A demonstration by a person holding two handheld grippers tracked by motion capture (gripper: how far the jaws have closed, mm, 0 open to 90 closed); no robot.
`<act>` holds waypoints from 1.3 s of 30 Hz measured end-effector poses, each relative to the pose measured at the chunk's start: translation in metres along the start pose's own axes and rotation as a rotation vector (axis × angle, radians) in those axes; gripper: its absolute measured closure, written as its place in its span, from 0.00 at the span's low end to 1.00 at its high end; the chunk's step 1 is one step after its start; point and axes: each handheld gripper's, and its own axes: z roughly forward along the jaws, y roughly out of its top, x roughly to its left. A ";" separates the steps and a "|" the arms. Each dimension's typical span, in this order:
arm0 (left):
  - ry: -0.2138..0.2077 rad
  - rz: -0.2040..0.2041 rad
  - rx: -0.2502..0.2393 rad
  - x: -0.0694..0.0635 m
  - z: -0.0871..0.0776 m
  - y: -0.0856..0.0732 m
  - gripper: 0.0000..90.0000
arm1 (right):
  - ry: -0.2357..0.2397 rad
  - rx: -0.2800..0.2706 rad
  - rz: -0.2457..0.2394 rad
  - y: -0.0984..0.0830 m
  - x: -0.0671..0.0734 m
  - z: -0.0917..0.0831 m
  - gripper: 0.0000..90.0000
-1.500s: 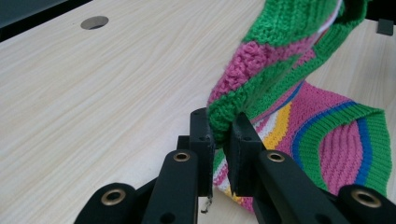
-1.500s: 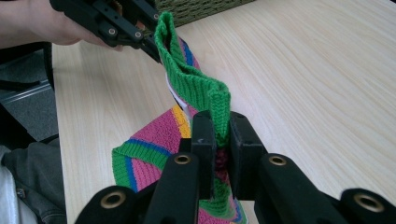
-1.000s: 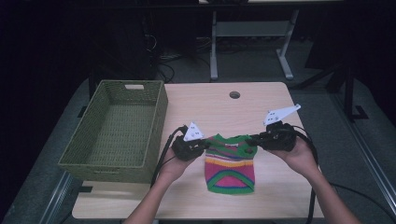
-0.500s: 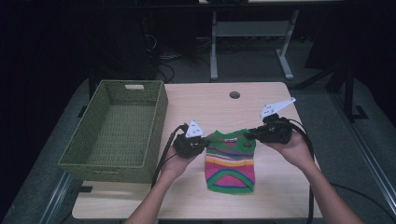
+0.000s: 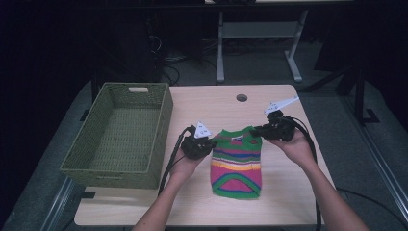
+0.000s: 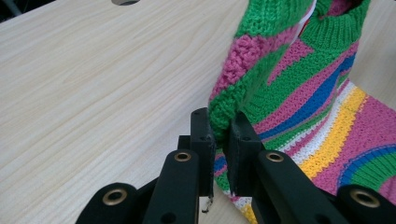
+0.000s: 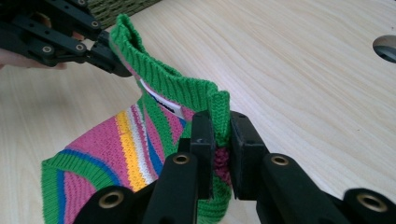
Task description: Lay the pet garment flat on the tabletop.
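Pale wooden table point(image 5: 298, 192) carries the sweater point(image 5: 236, 166), its collar corners pinched shut by left gripper point(image 5: 208, 143) and right gripper point(image 5: 256, 130); either thin knit fold could slip free if tugged unevenly toward the basket point(image 5: 118, 139).

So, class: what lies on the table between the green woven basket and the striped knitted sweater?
In the high view, the left gripper and its hand lie between the basket and sweater.

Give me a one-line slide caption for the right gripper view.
Right gripper pinches the striped knit sweater at one shoulder while the left gripper holds the other above the table.
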 end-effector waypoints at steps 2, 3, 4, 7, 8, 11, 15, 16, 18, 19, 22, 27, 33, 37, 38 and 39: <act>0.008 -0.001 0.001 0.001 0.001 0.000 0.92 | -0.009 0.005 0.000 0.000 -0.003 0.003 0.89; 0.014 -0.001 0.003 0.001 0.001 0.000 0.92 | -0.015 0.010 0.006 0.000 -0.005 0.005 0.89; 0.018 -0.001 0.000 0.002 0.002 0.001 0.92 | -0.022 0.013 0.022 0.001 -0.007 0.007 0.89; 0.026 -0.002 0.003 0.002 0.002 0.002 0.92 | -0.024 0.001 0.025 0.002 -0.010 0.009 0.89; 0.027 0.007 0.013 0.003 0.003 0.004 0.92 | -0.032 0.003 0.030 0.003 -0.011 0.011 0.89; 0.033 0.000 0.010 0.003 0.003 0.006 0.92 | -0.036 0.000 0.032 0.004 -0.013 0.013 0.89; 0.042 -0.002 0.019 0.003 0.004 0.008 0.92 | -0.044 -0.009 0.051 0.006 -0.016 0.016 0.88; 0.041 -0.006 0.021 0.004 0.005 0.008 0.91 | -0.046 -0.009 0.059 0.007 -0.017 0.017 0.88; 0.044 -0.011 0.017 0.004 0.005 0.009 0.91 | -0.053 -0.013 0.054 0.007 -0.020 0.019 0.86; 0.044 -0.011 0.017 0.004 0.005 0.009 0.90 | -0.057 -0.014 0.064 0.008 -0.020 0.019 0.85; 0.072 -0.031 0.011 0.004 0.005 0.012 0.80 | -0.082 -0.028 0.074 0.008 -0.023 0.021 0.75; 0.078 -0.057 0.015 0.006 0.005 0.012 0.65 | -0.068 -0.027 0.117 0.004 -0.033 0.024 0.60; 0.065 -0.047 0.017 0.003 0.005 0.010 0.62 | -0.033 -0.013 0.137 -0.004 -0.037 0.026 0.56; 0.054 -0.045 0.016 0.002 0.005 0.010 0.61 | -0.022 -0.003 0.134 -0.008 -0.036 0.026 0.55; 0.050 -0.042 0.020 0.002 0.005 0.009 0.61 | -0.018 -0.004 0.132 -0.009 -0.036 0.026 0.55; 0.050 -0.042 0.020 0.002 0.005 0.009 0.61 | -0.014 -0.005 0.137 -0.010 -0.036 0.026 0.55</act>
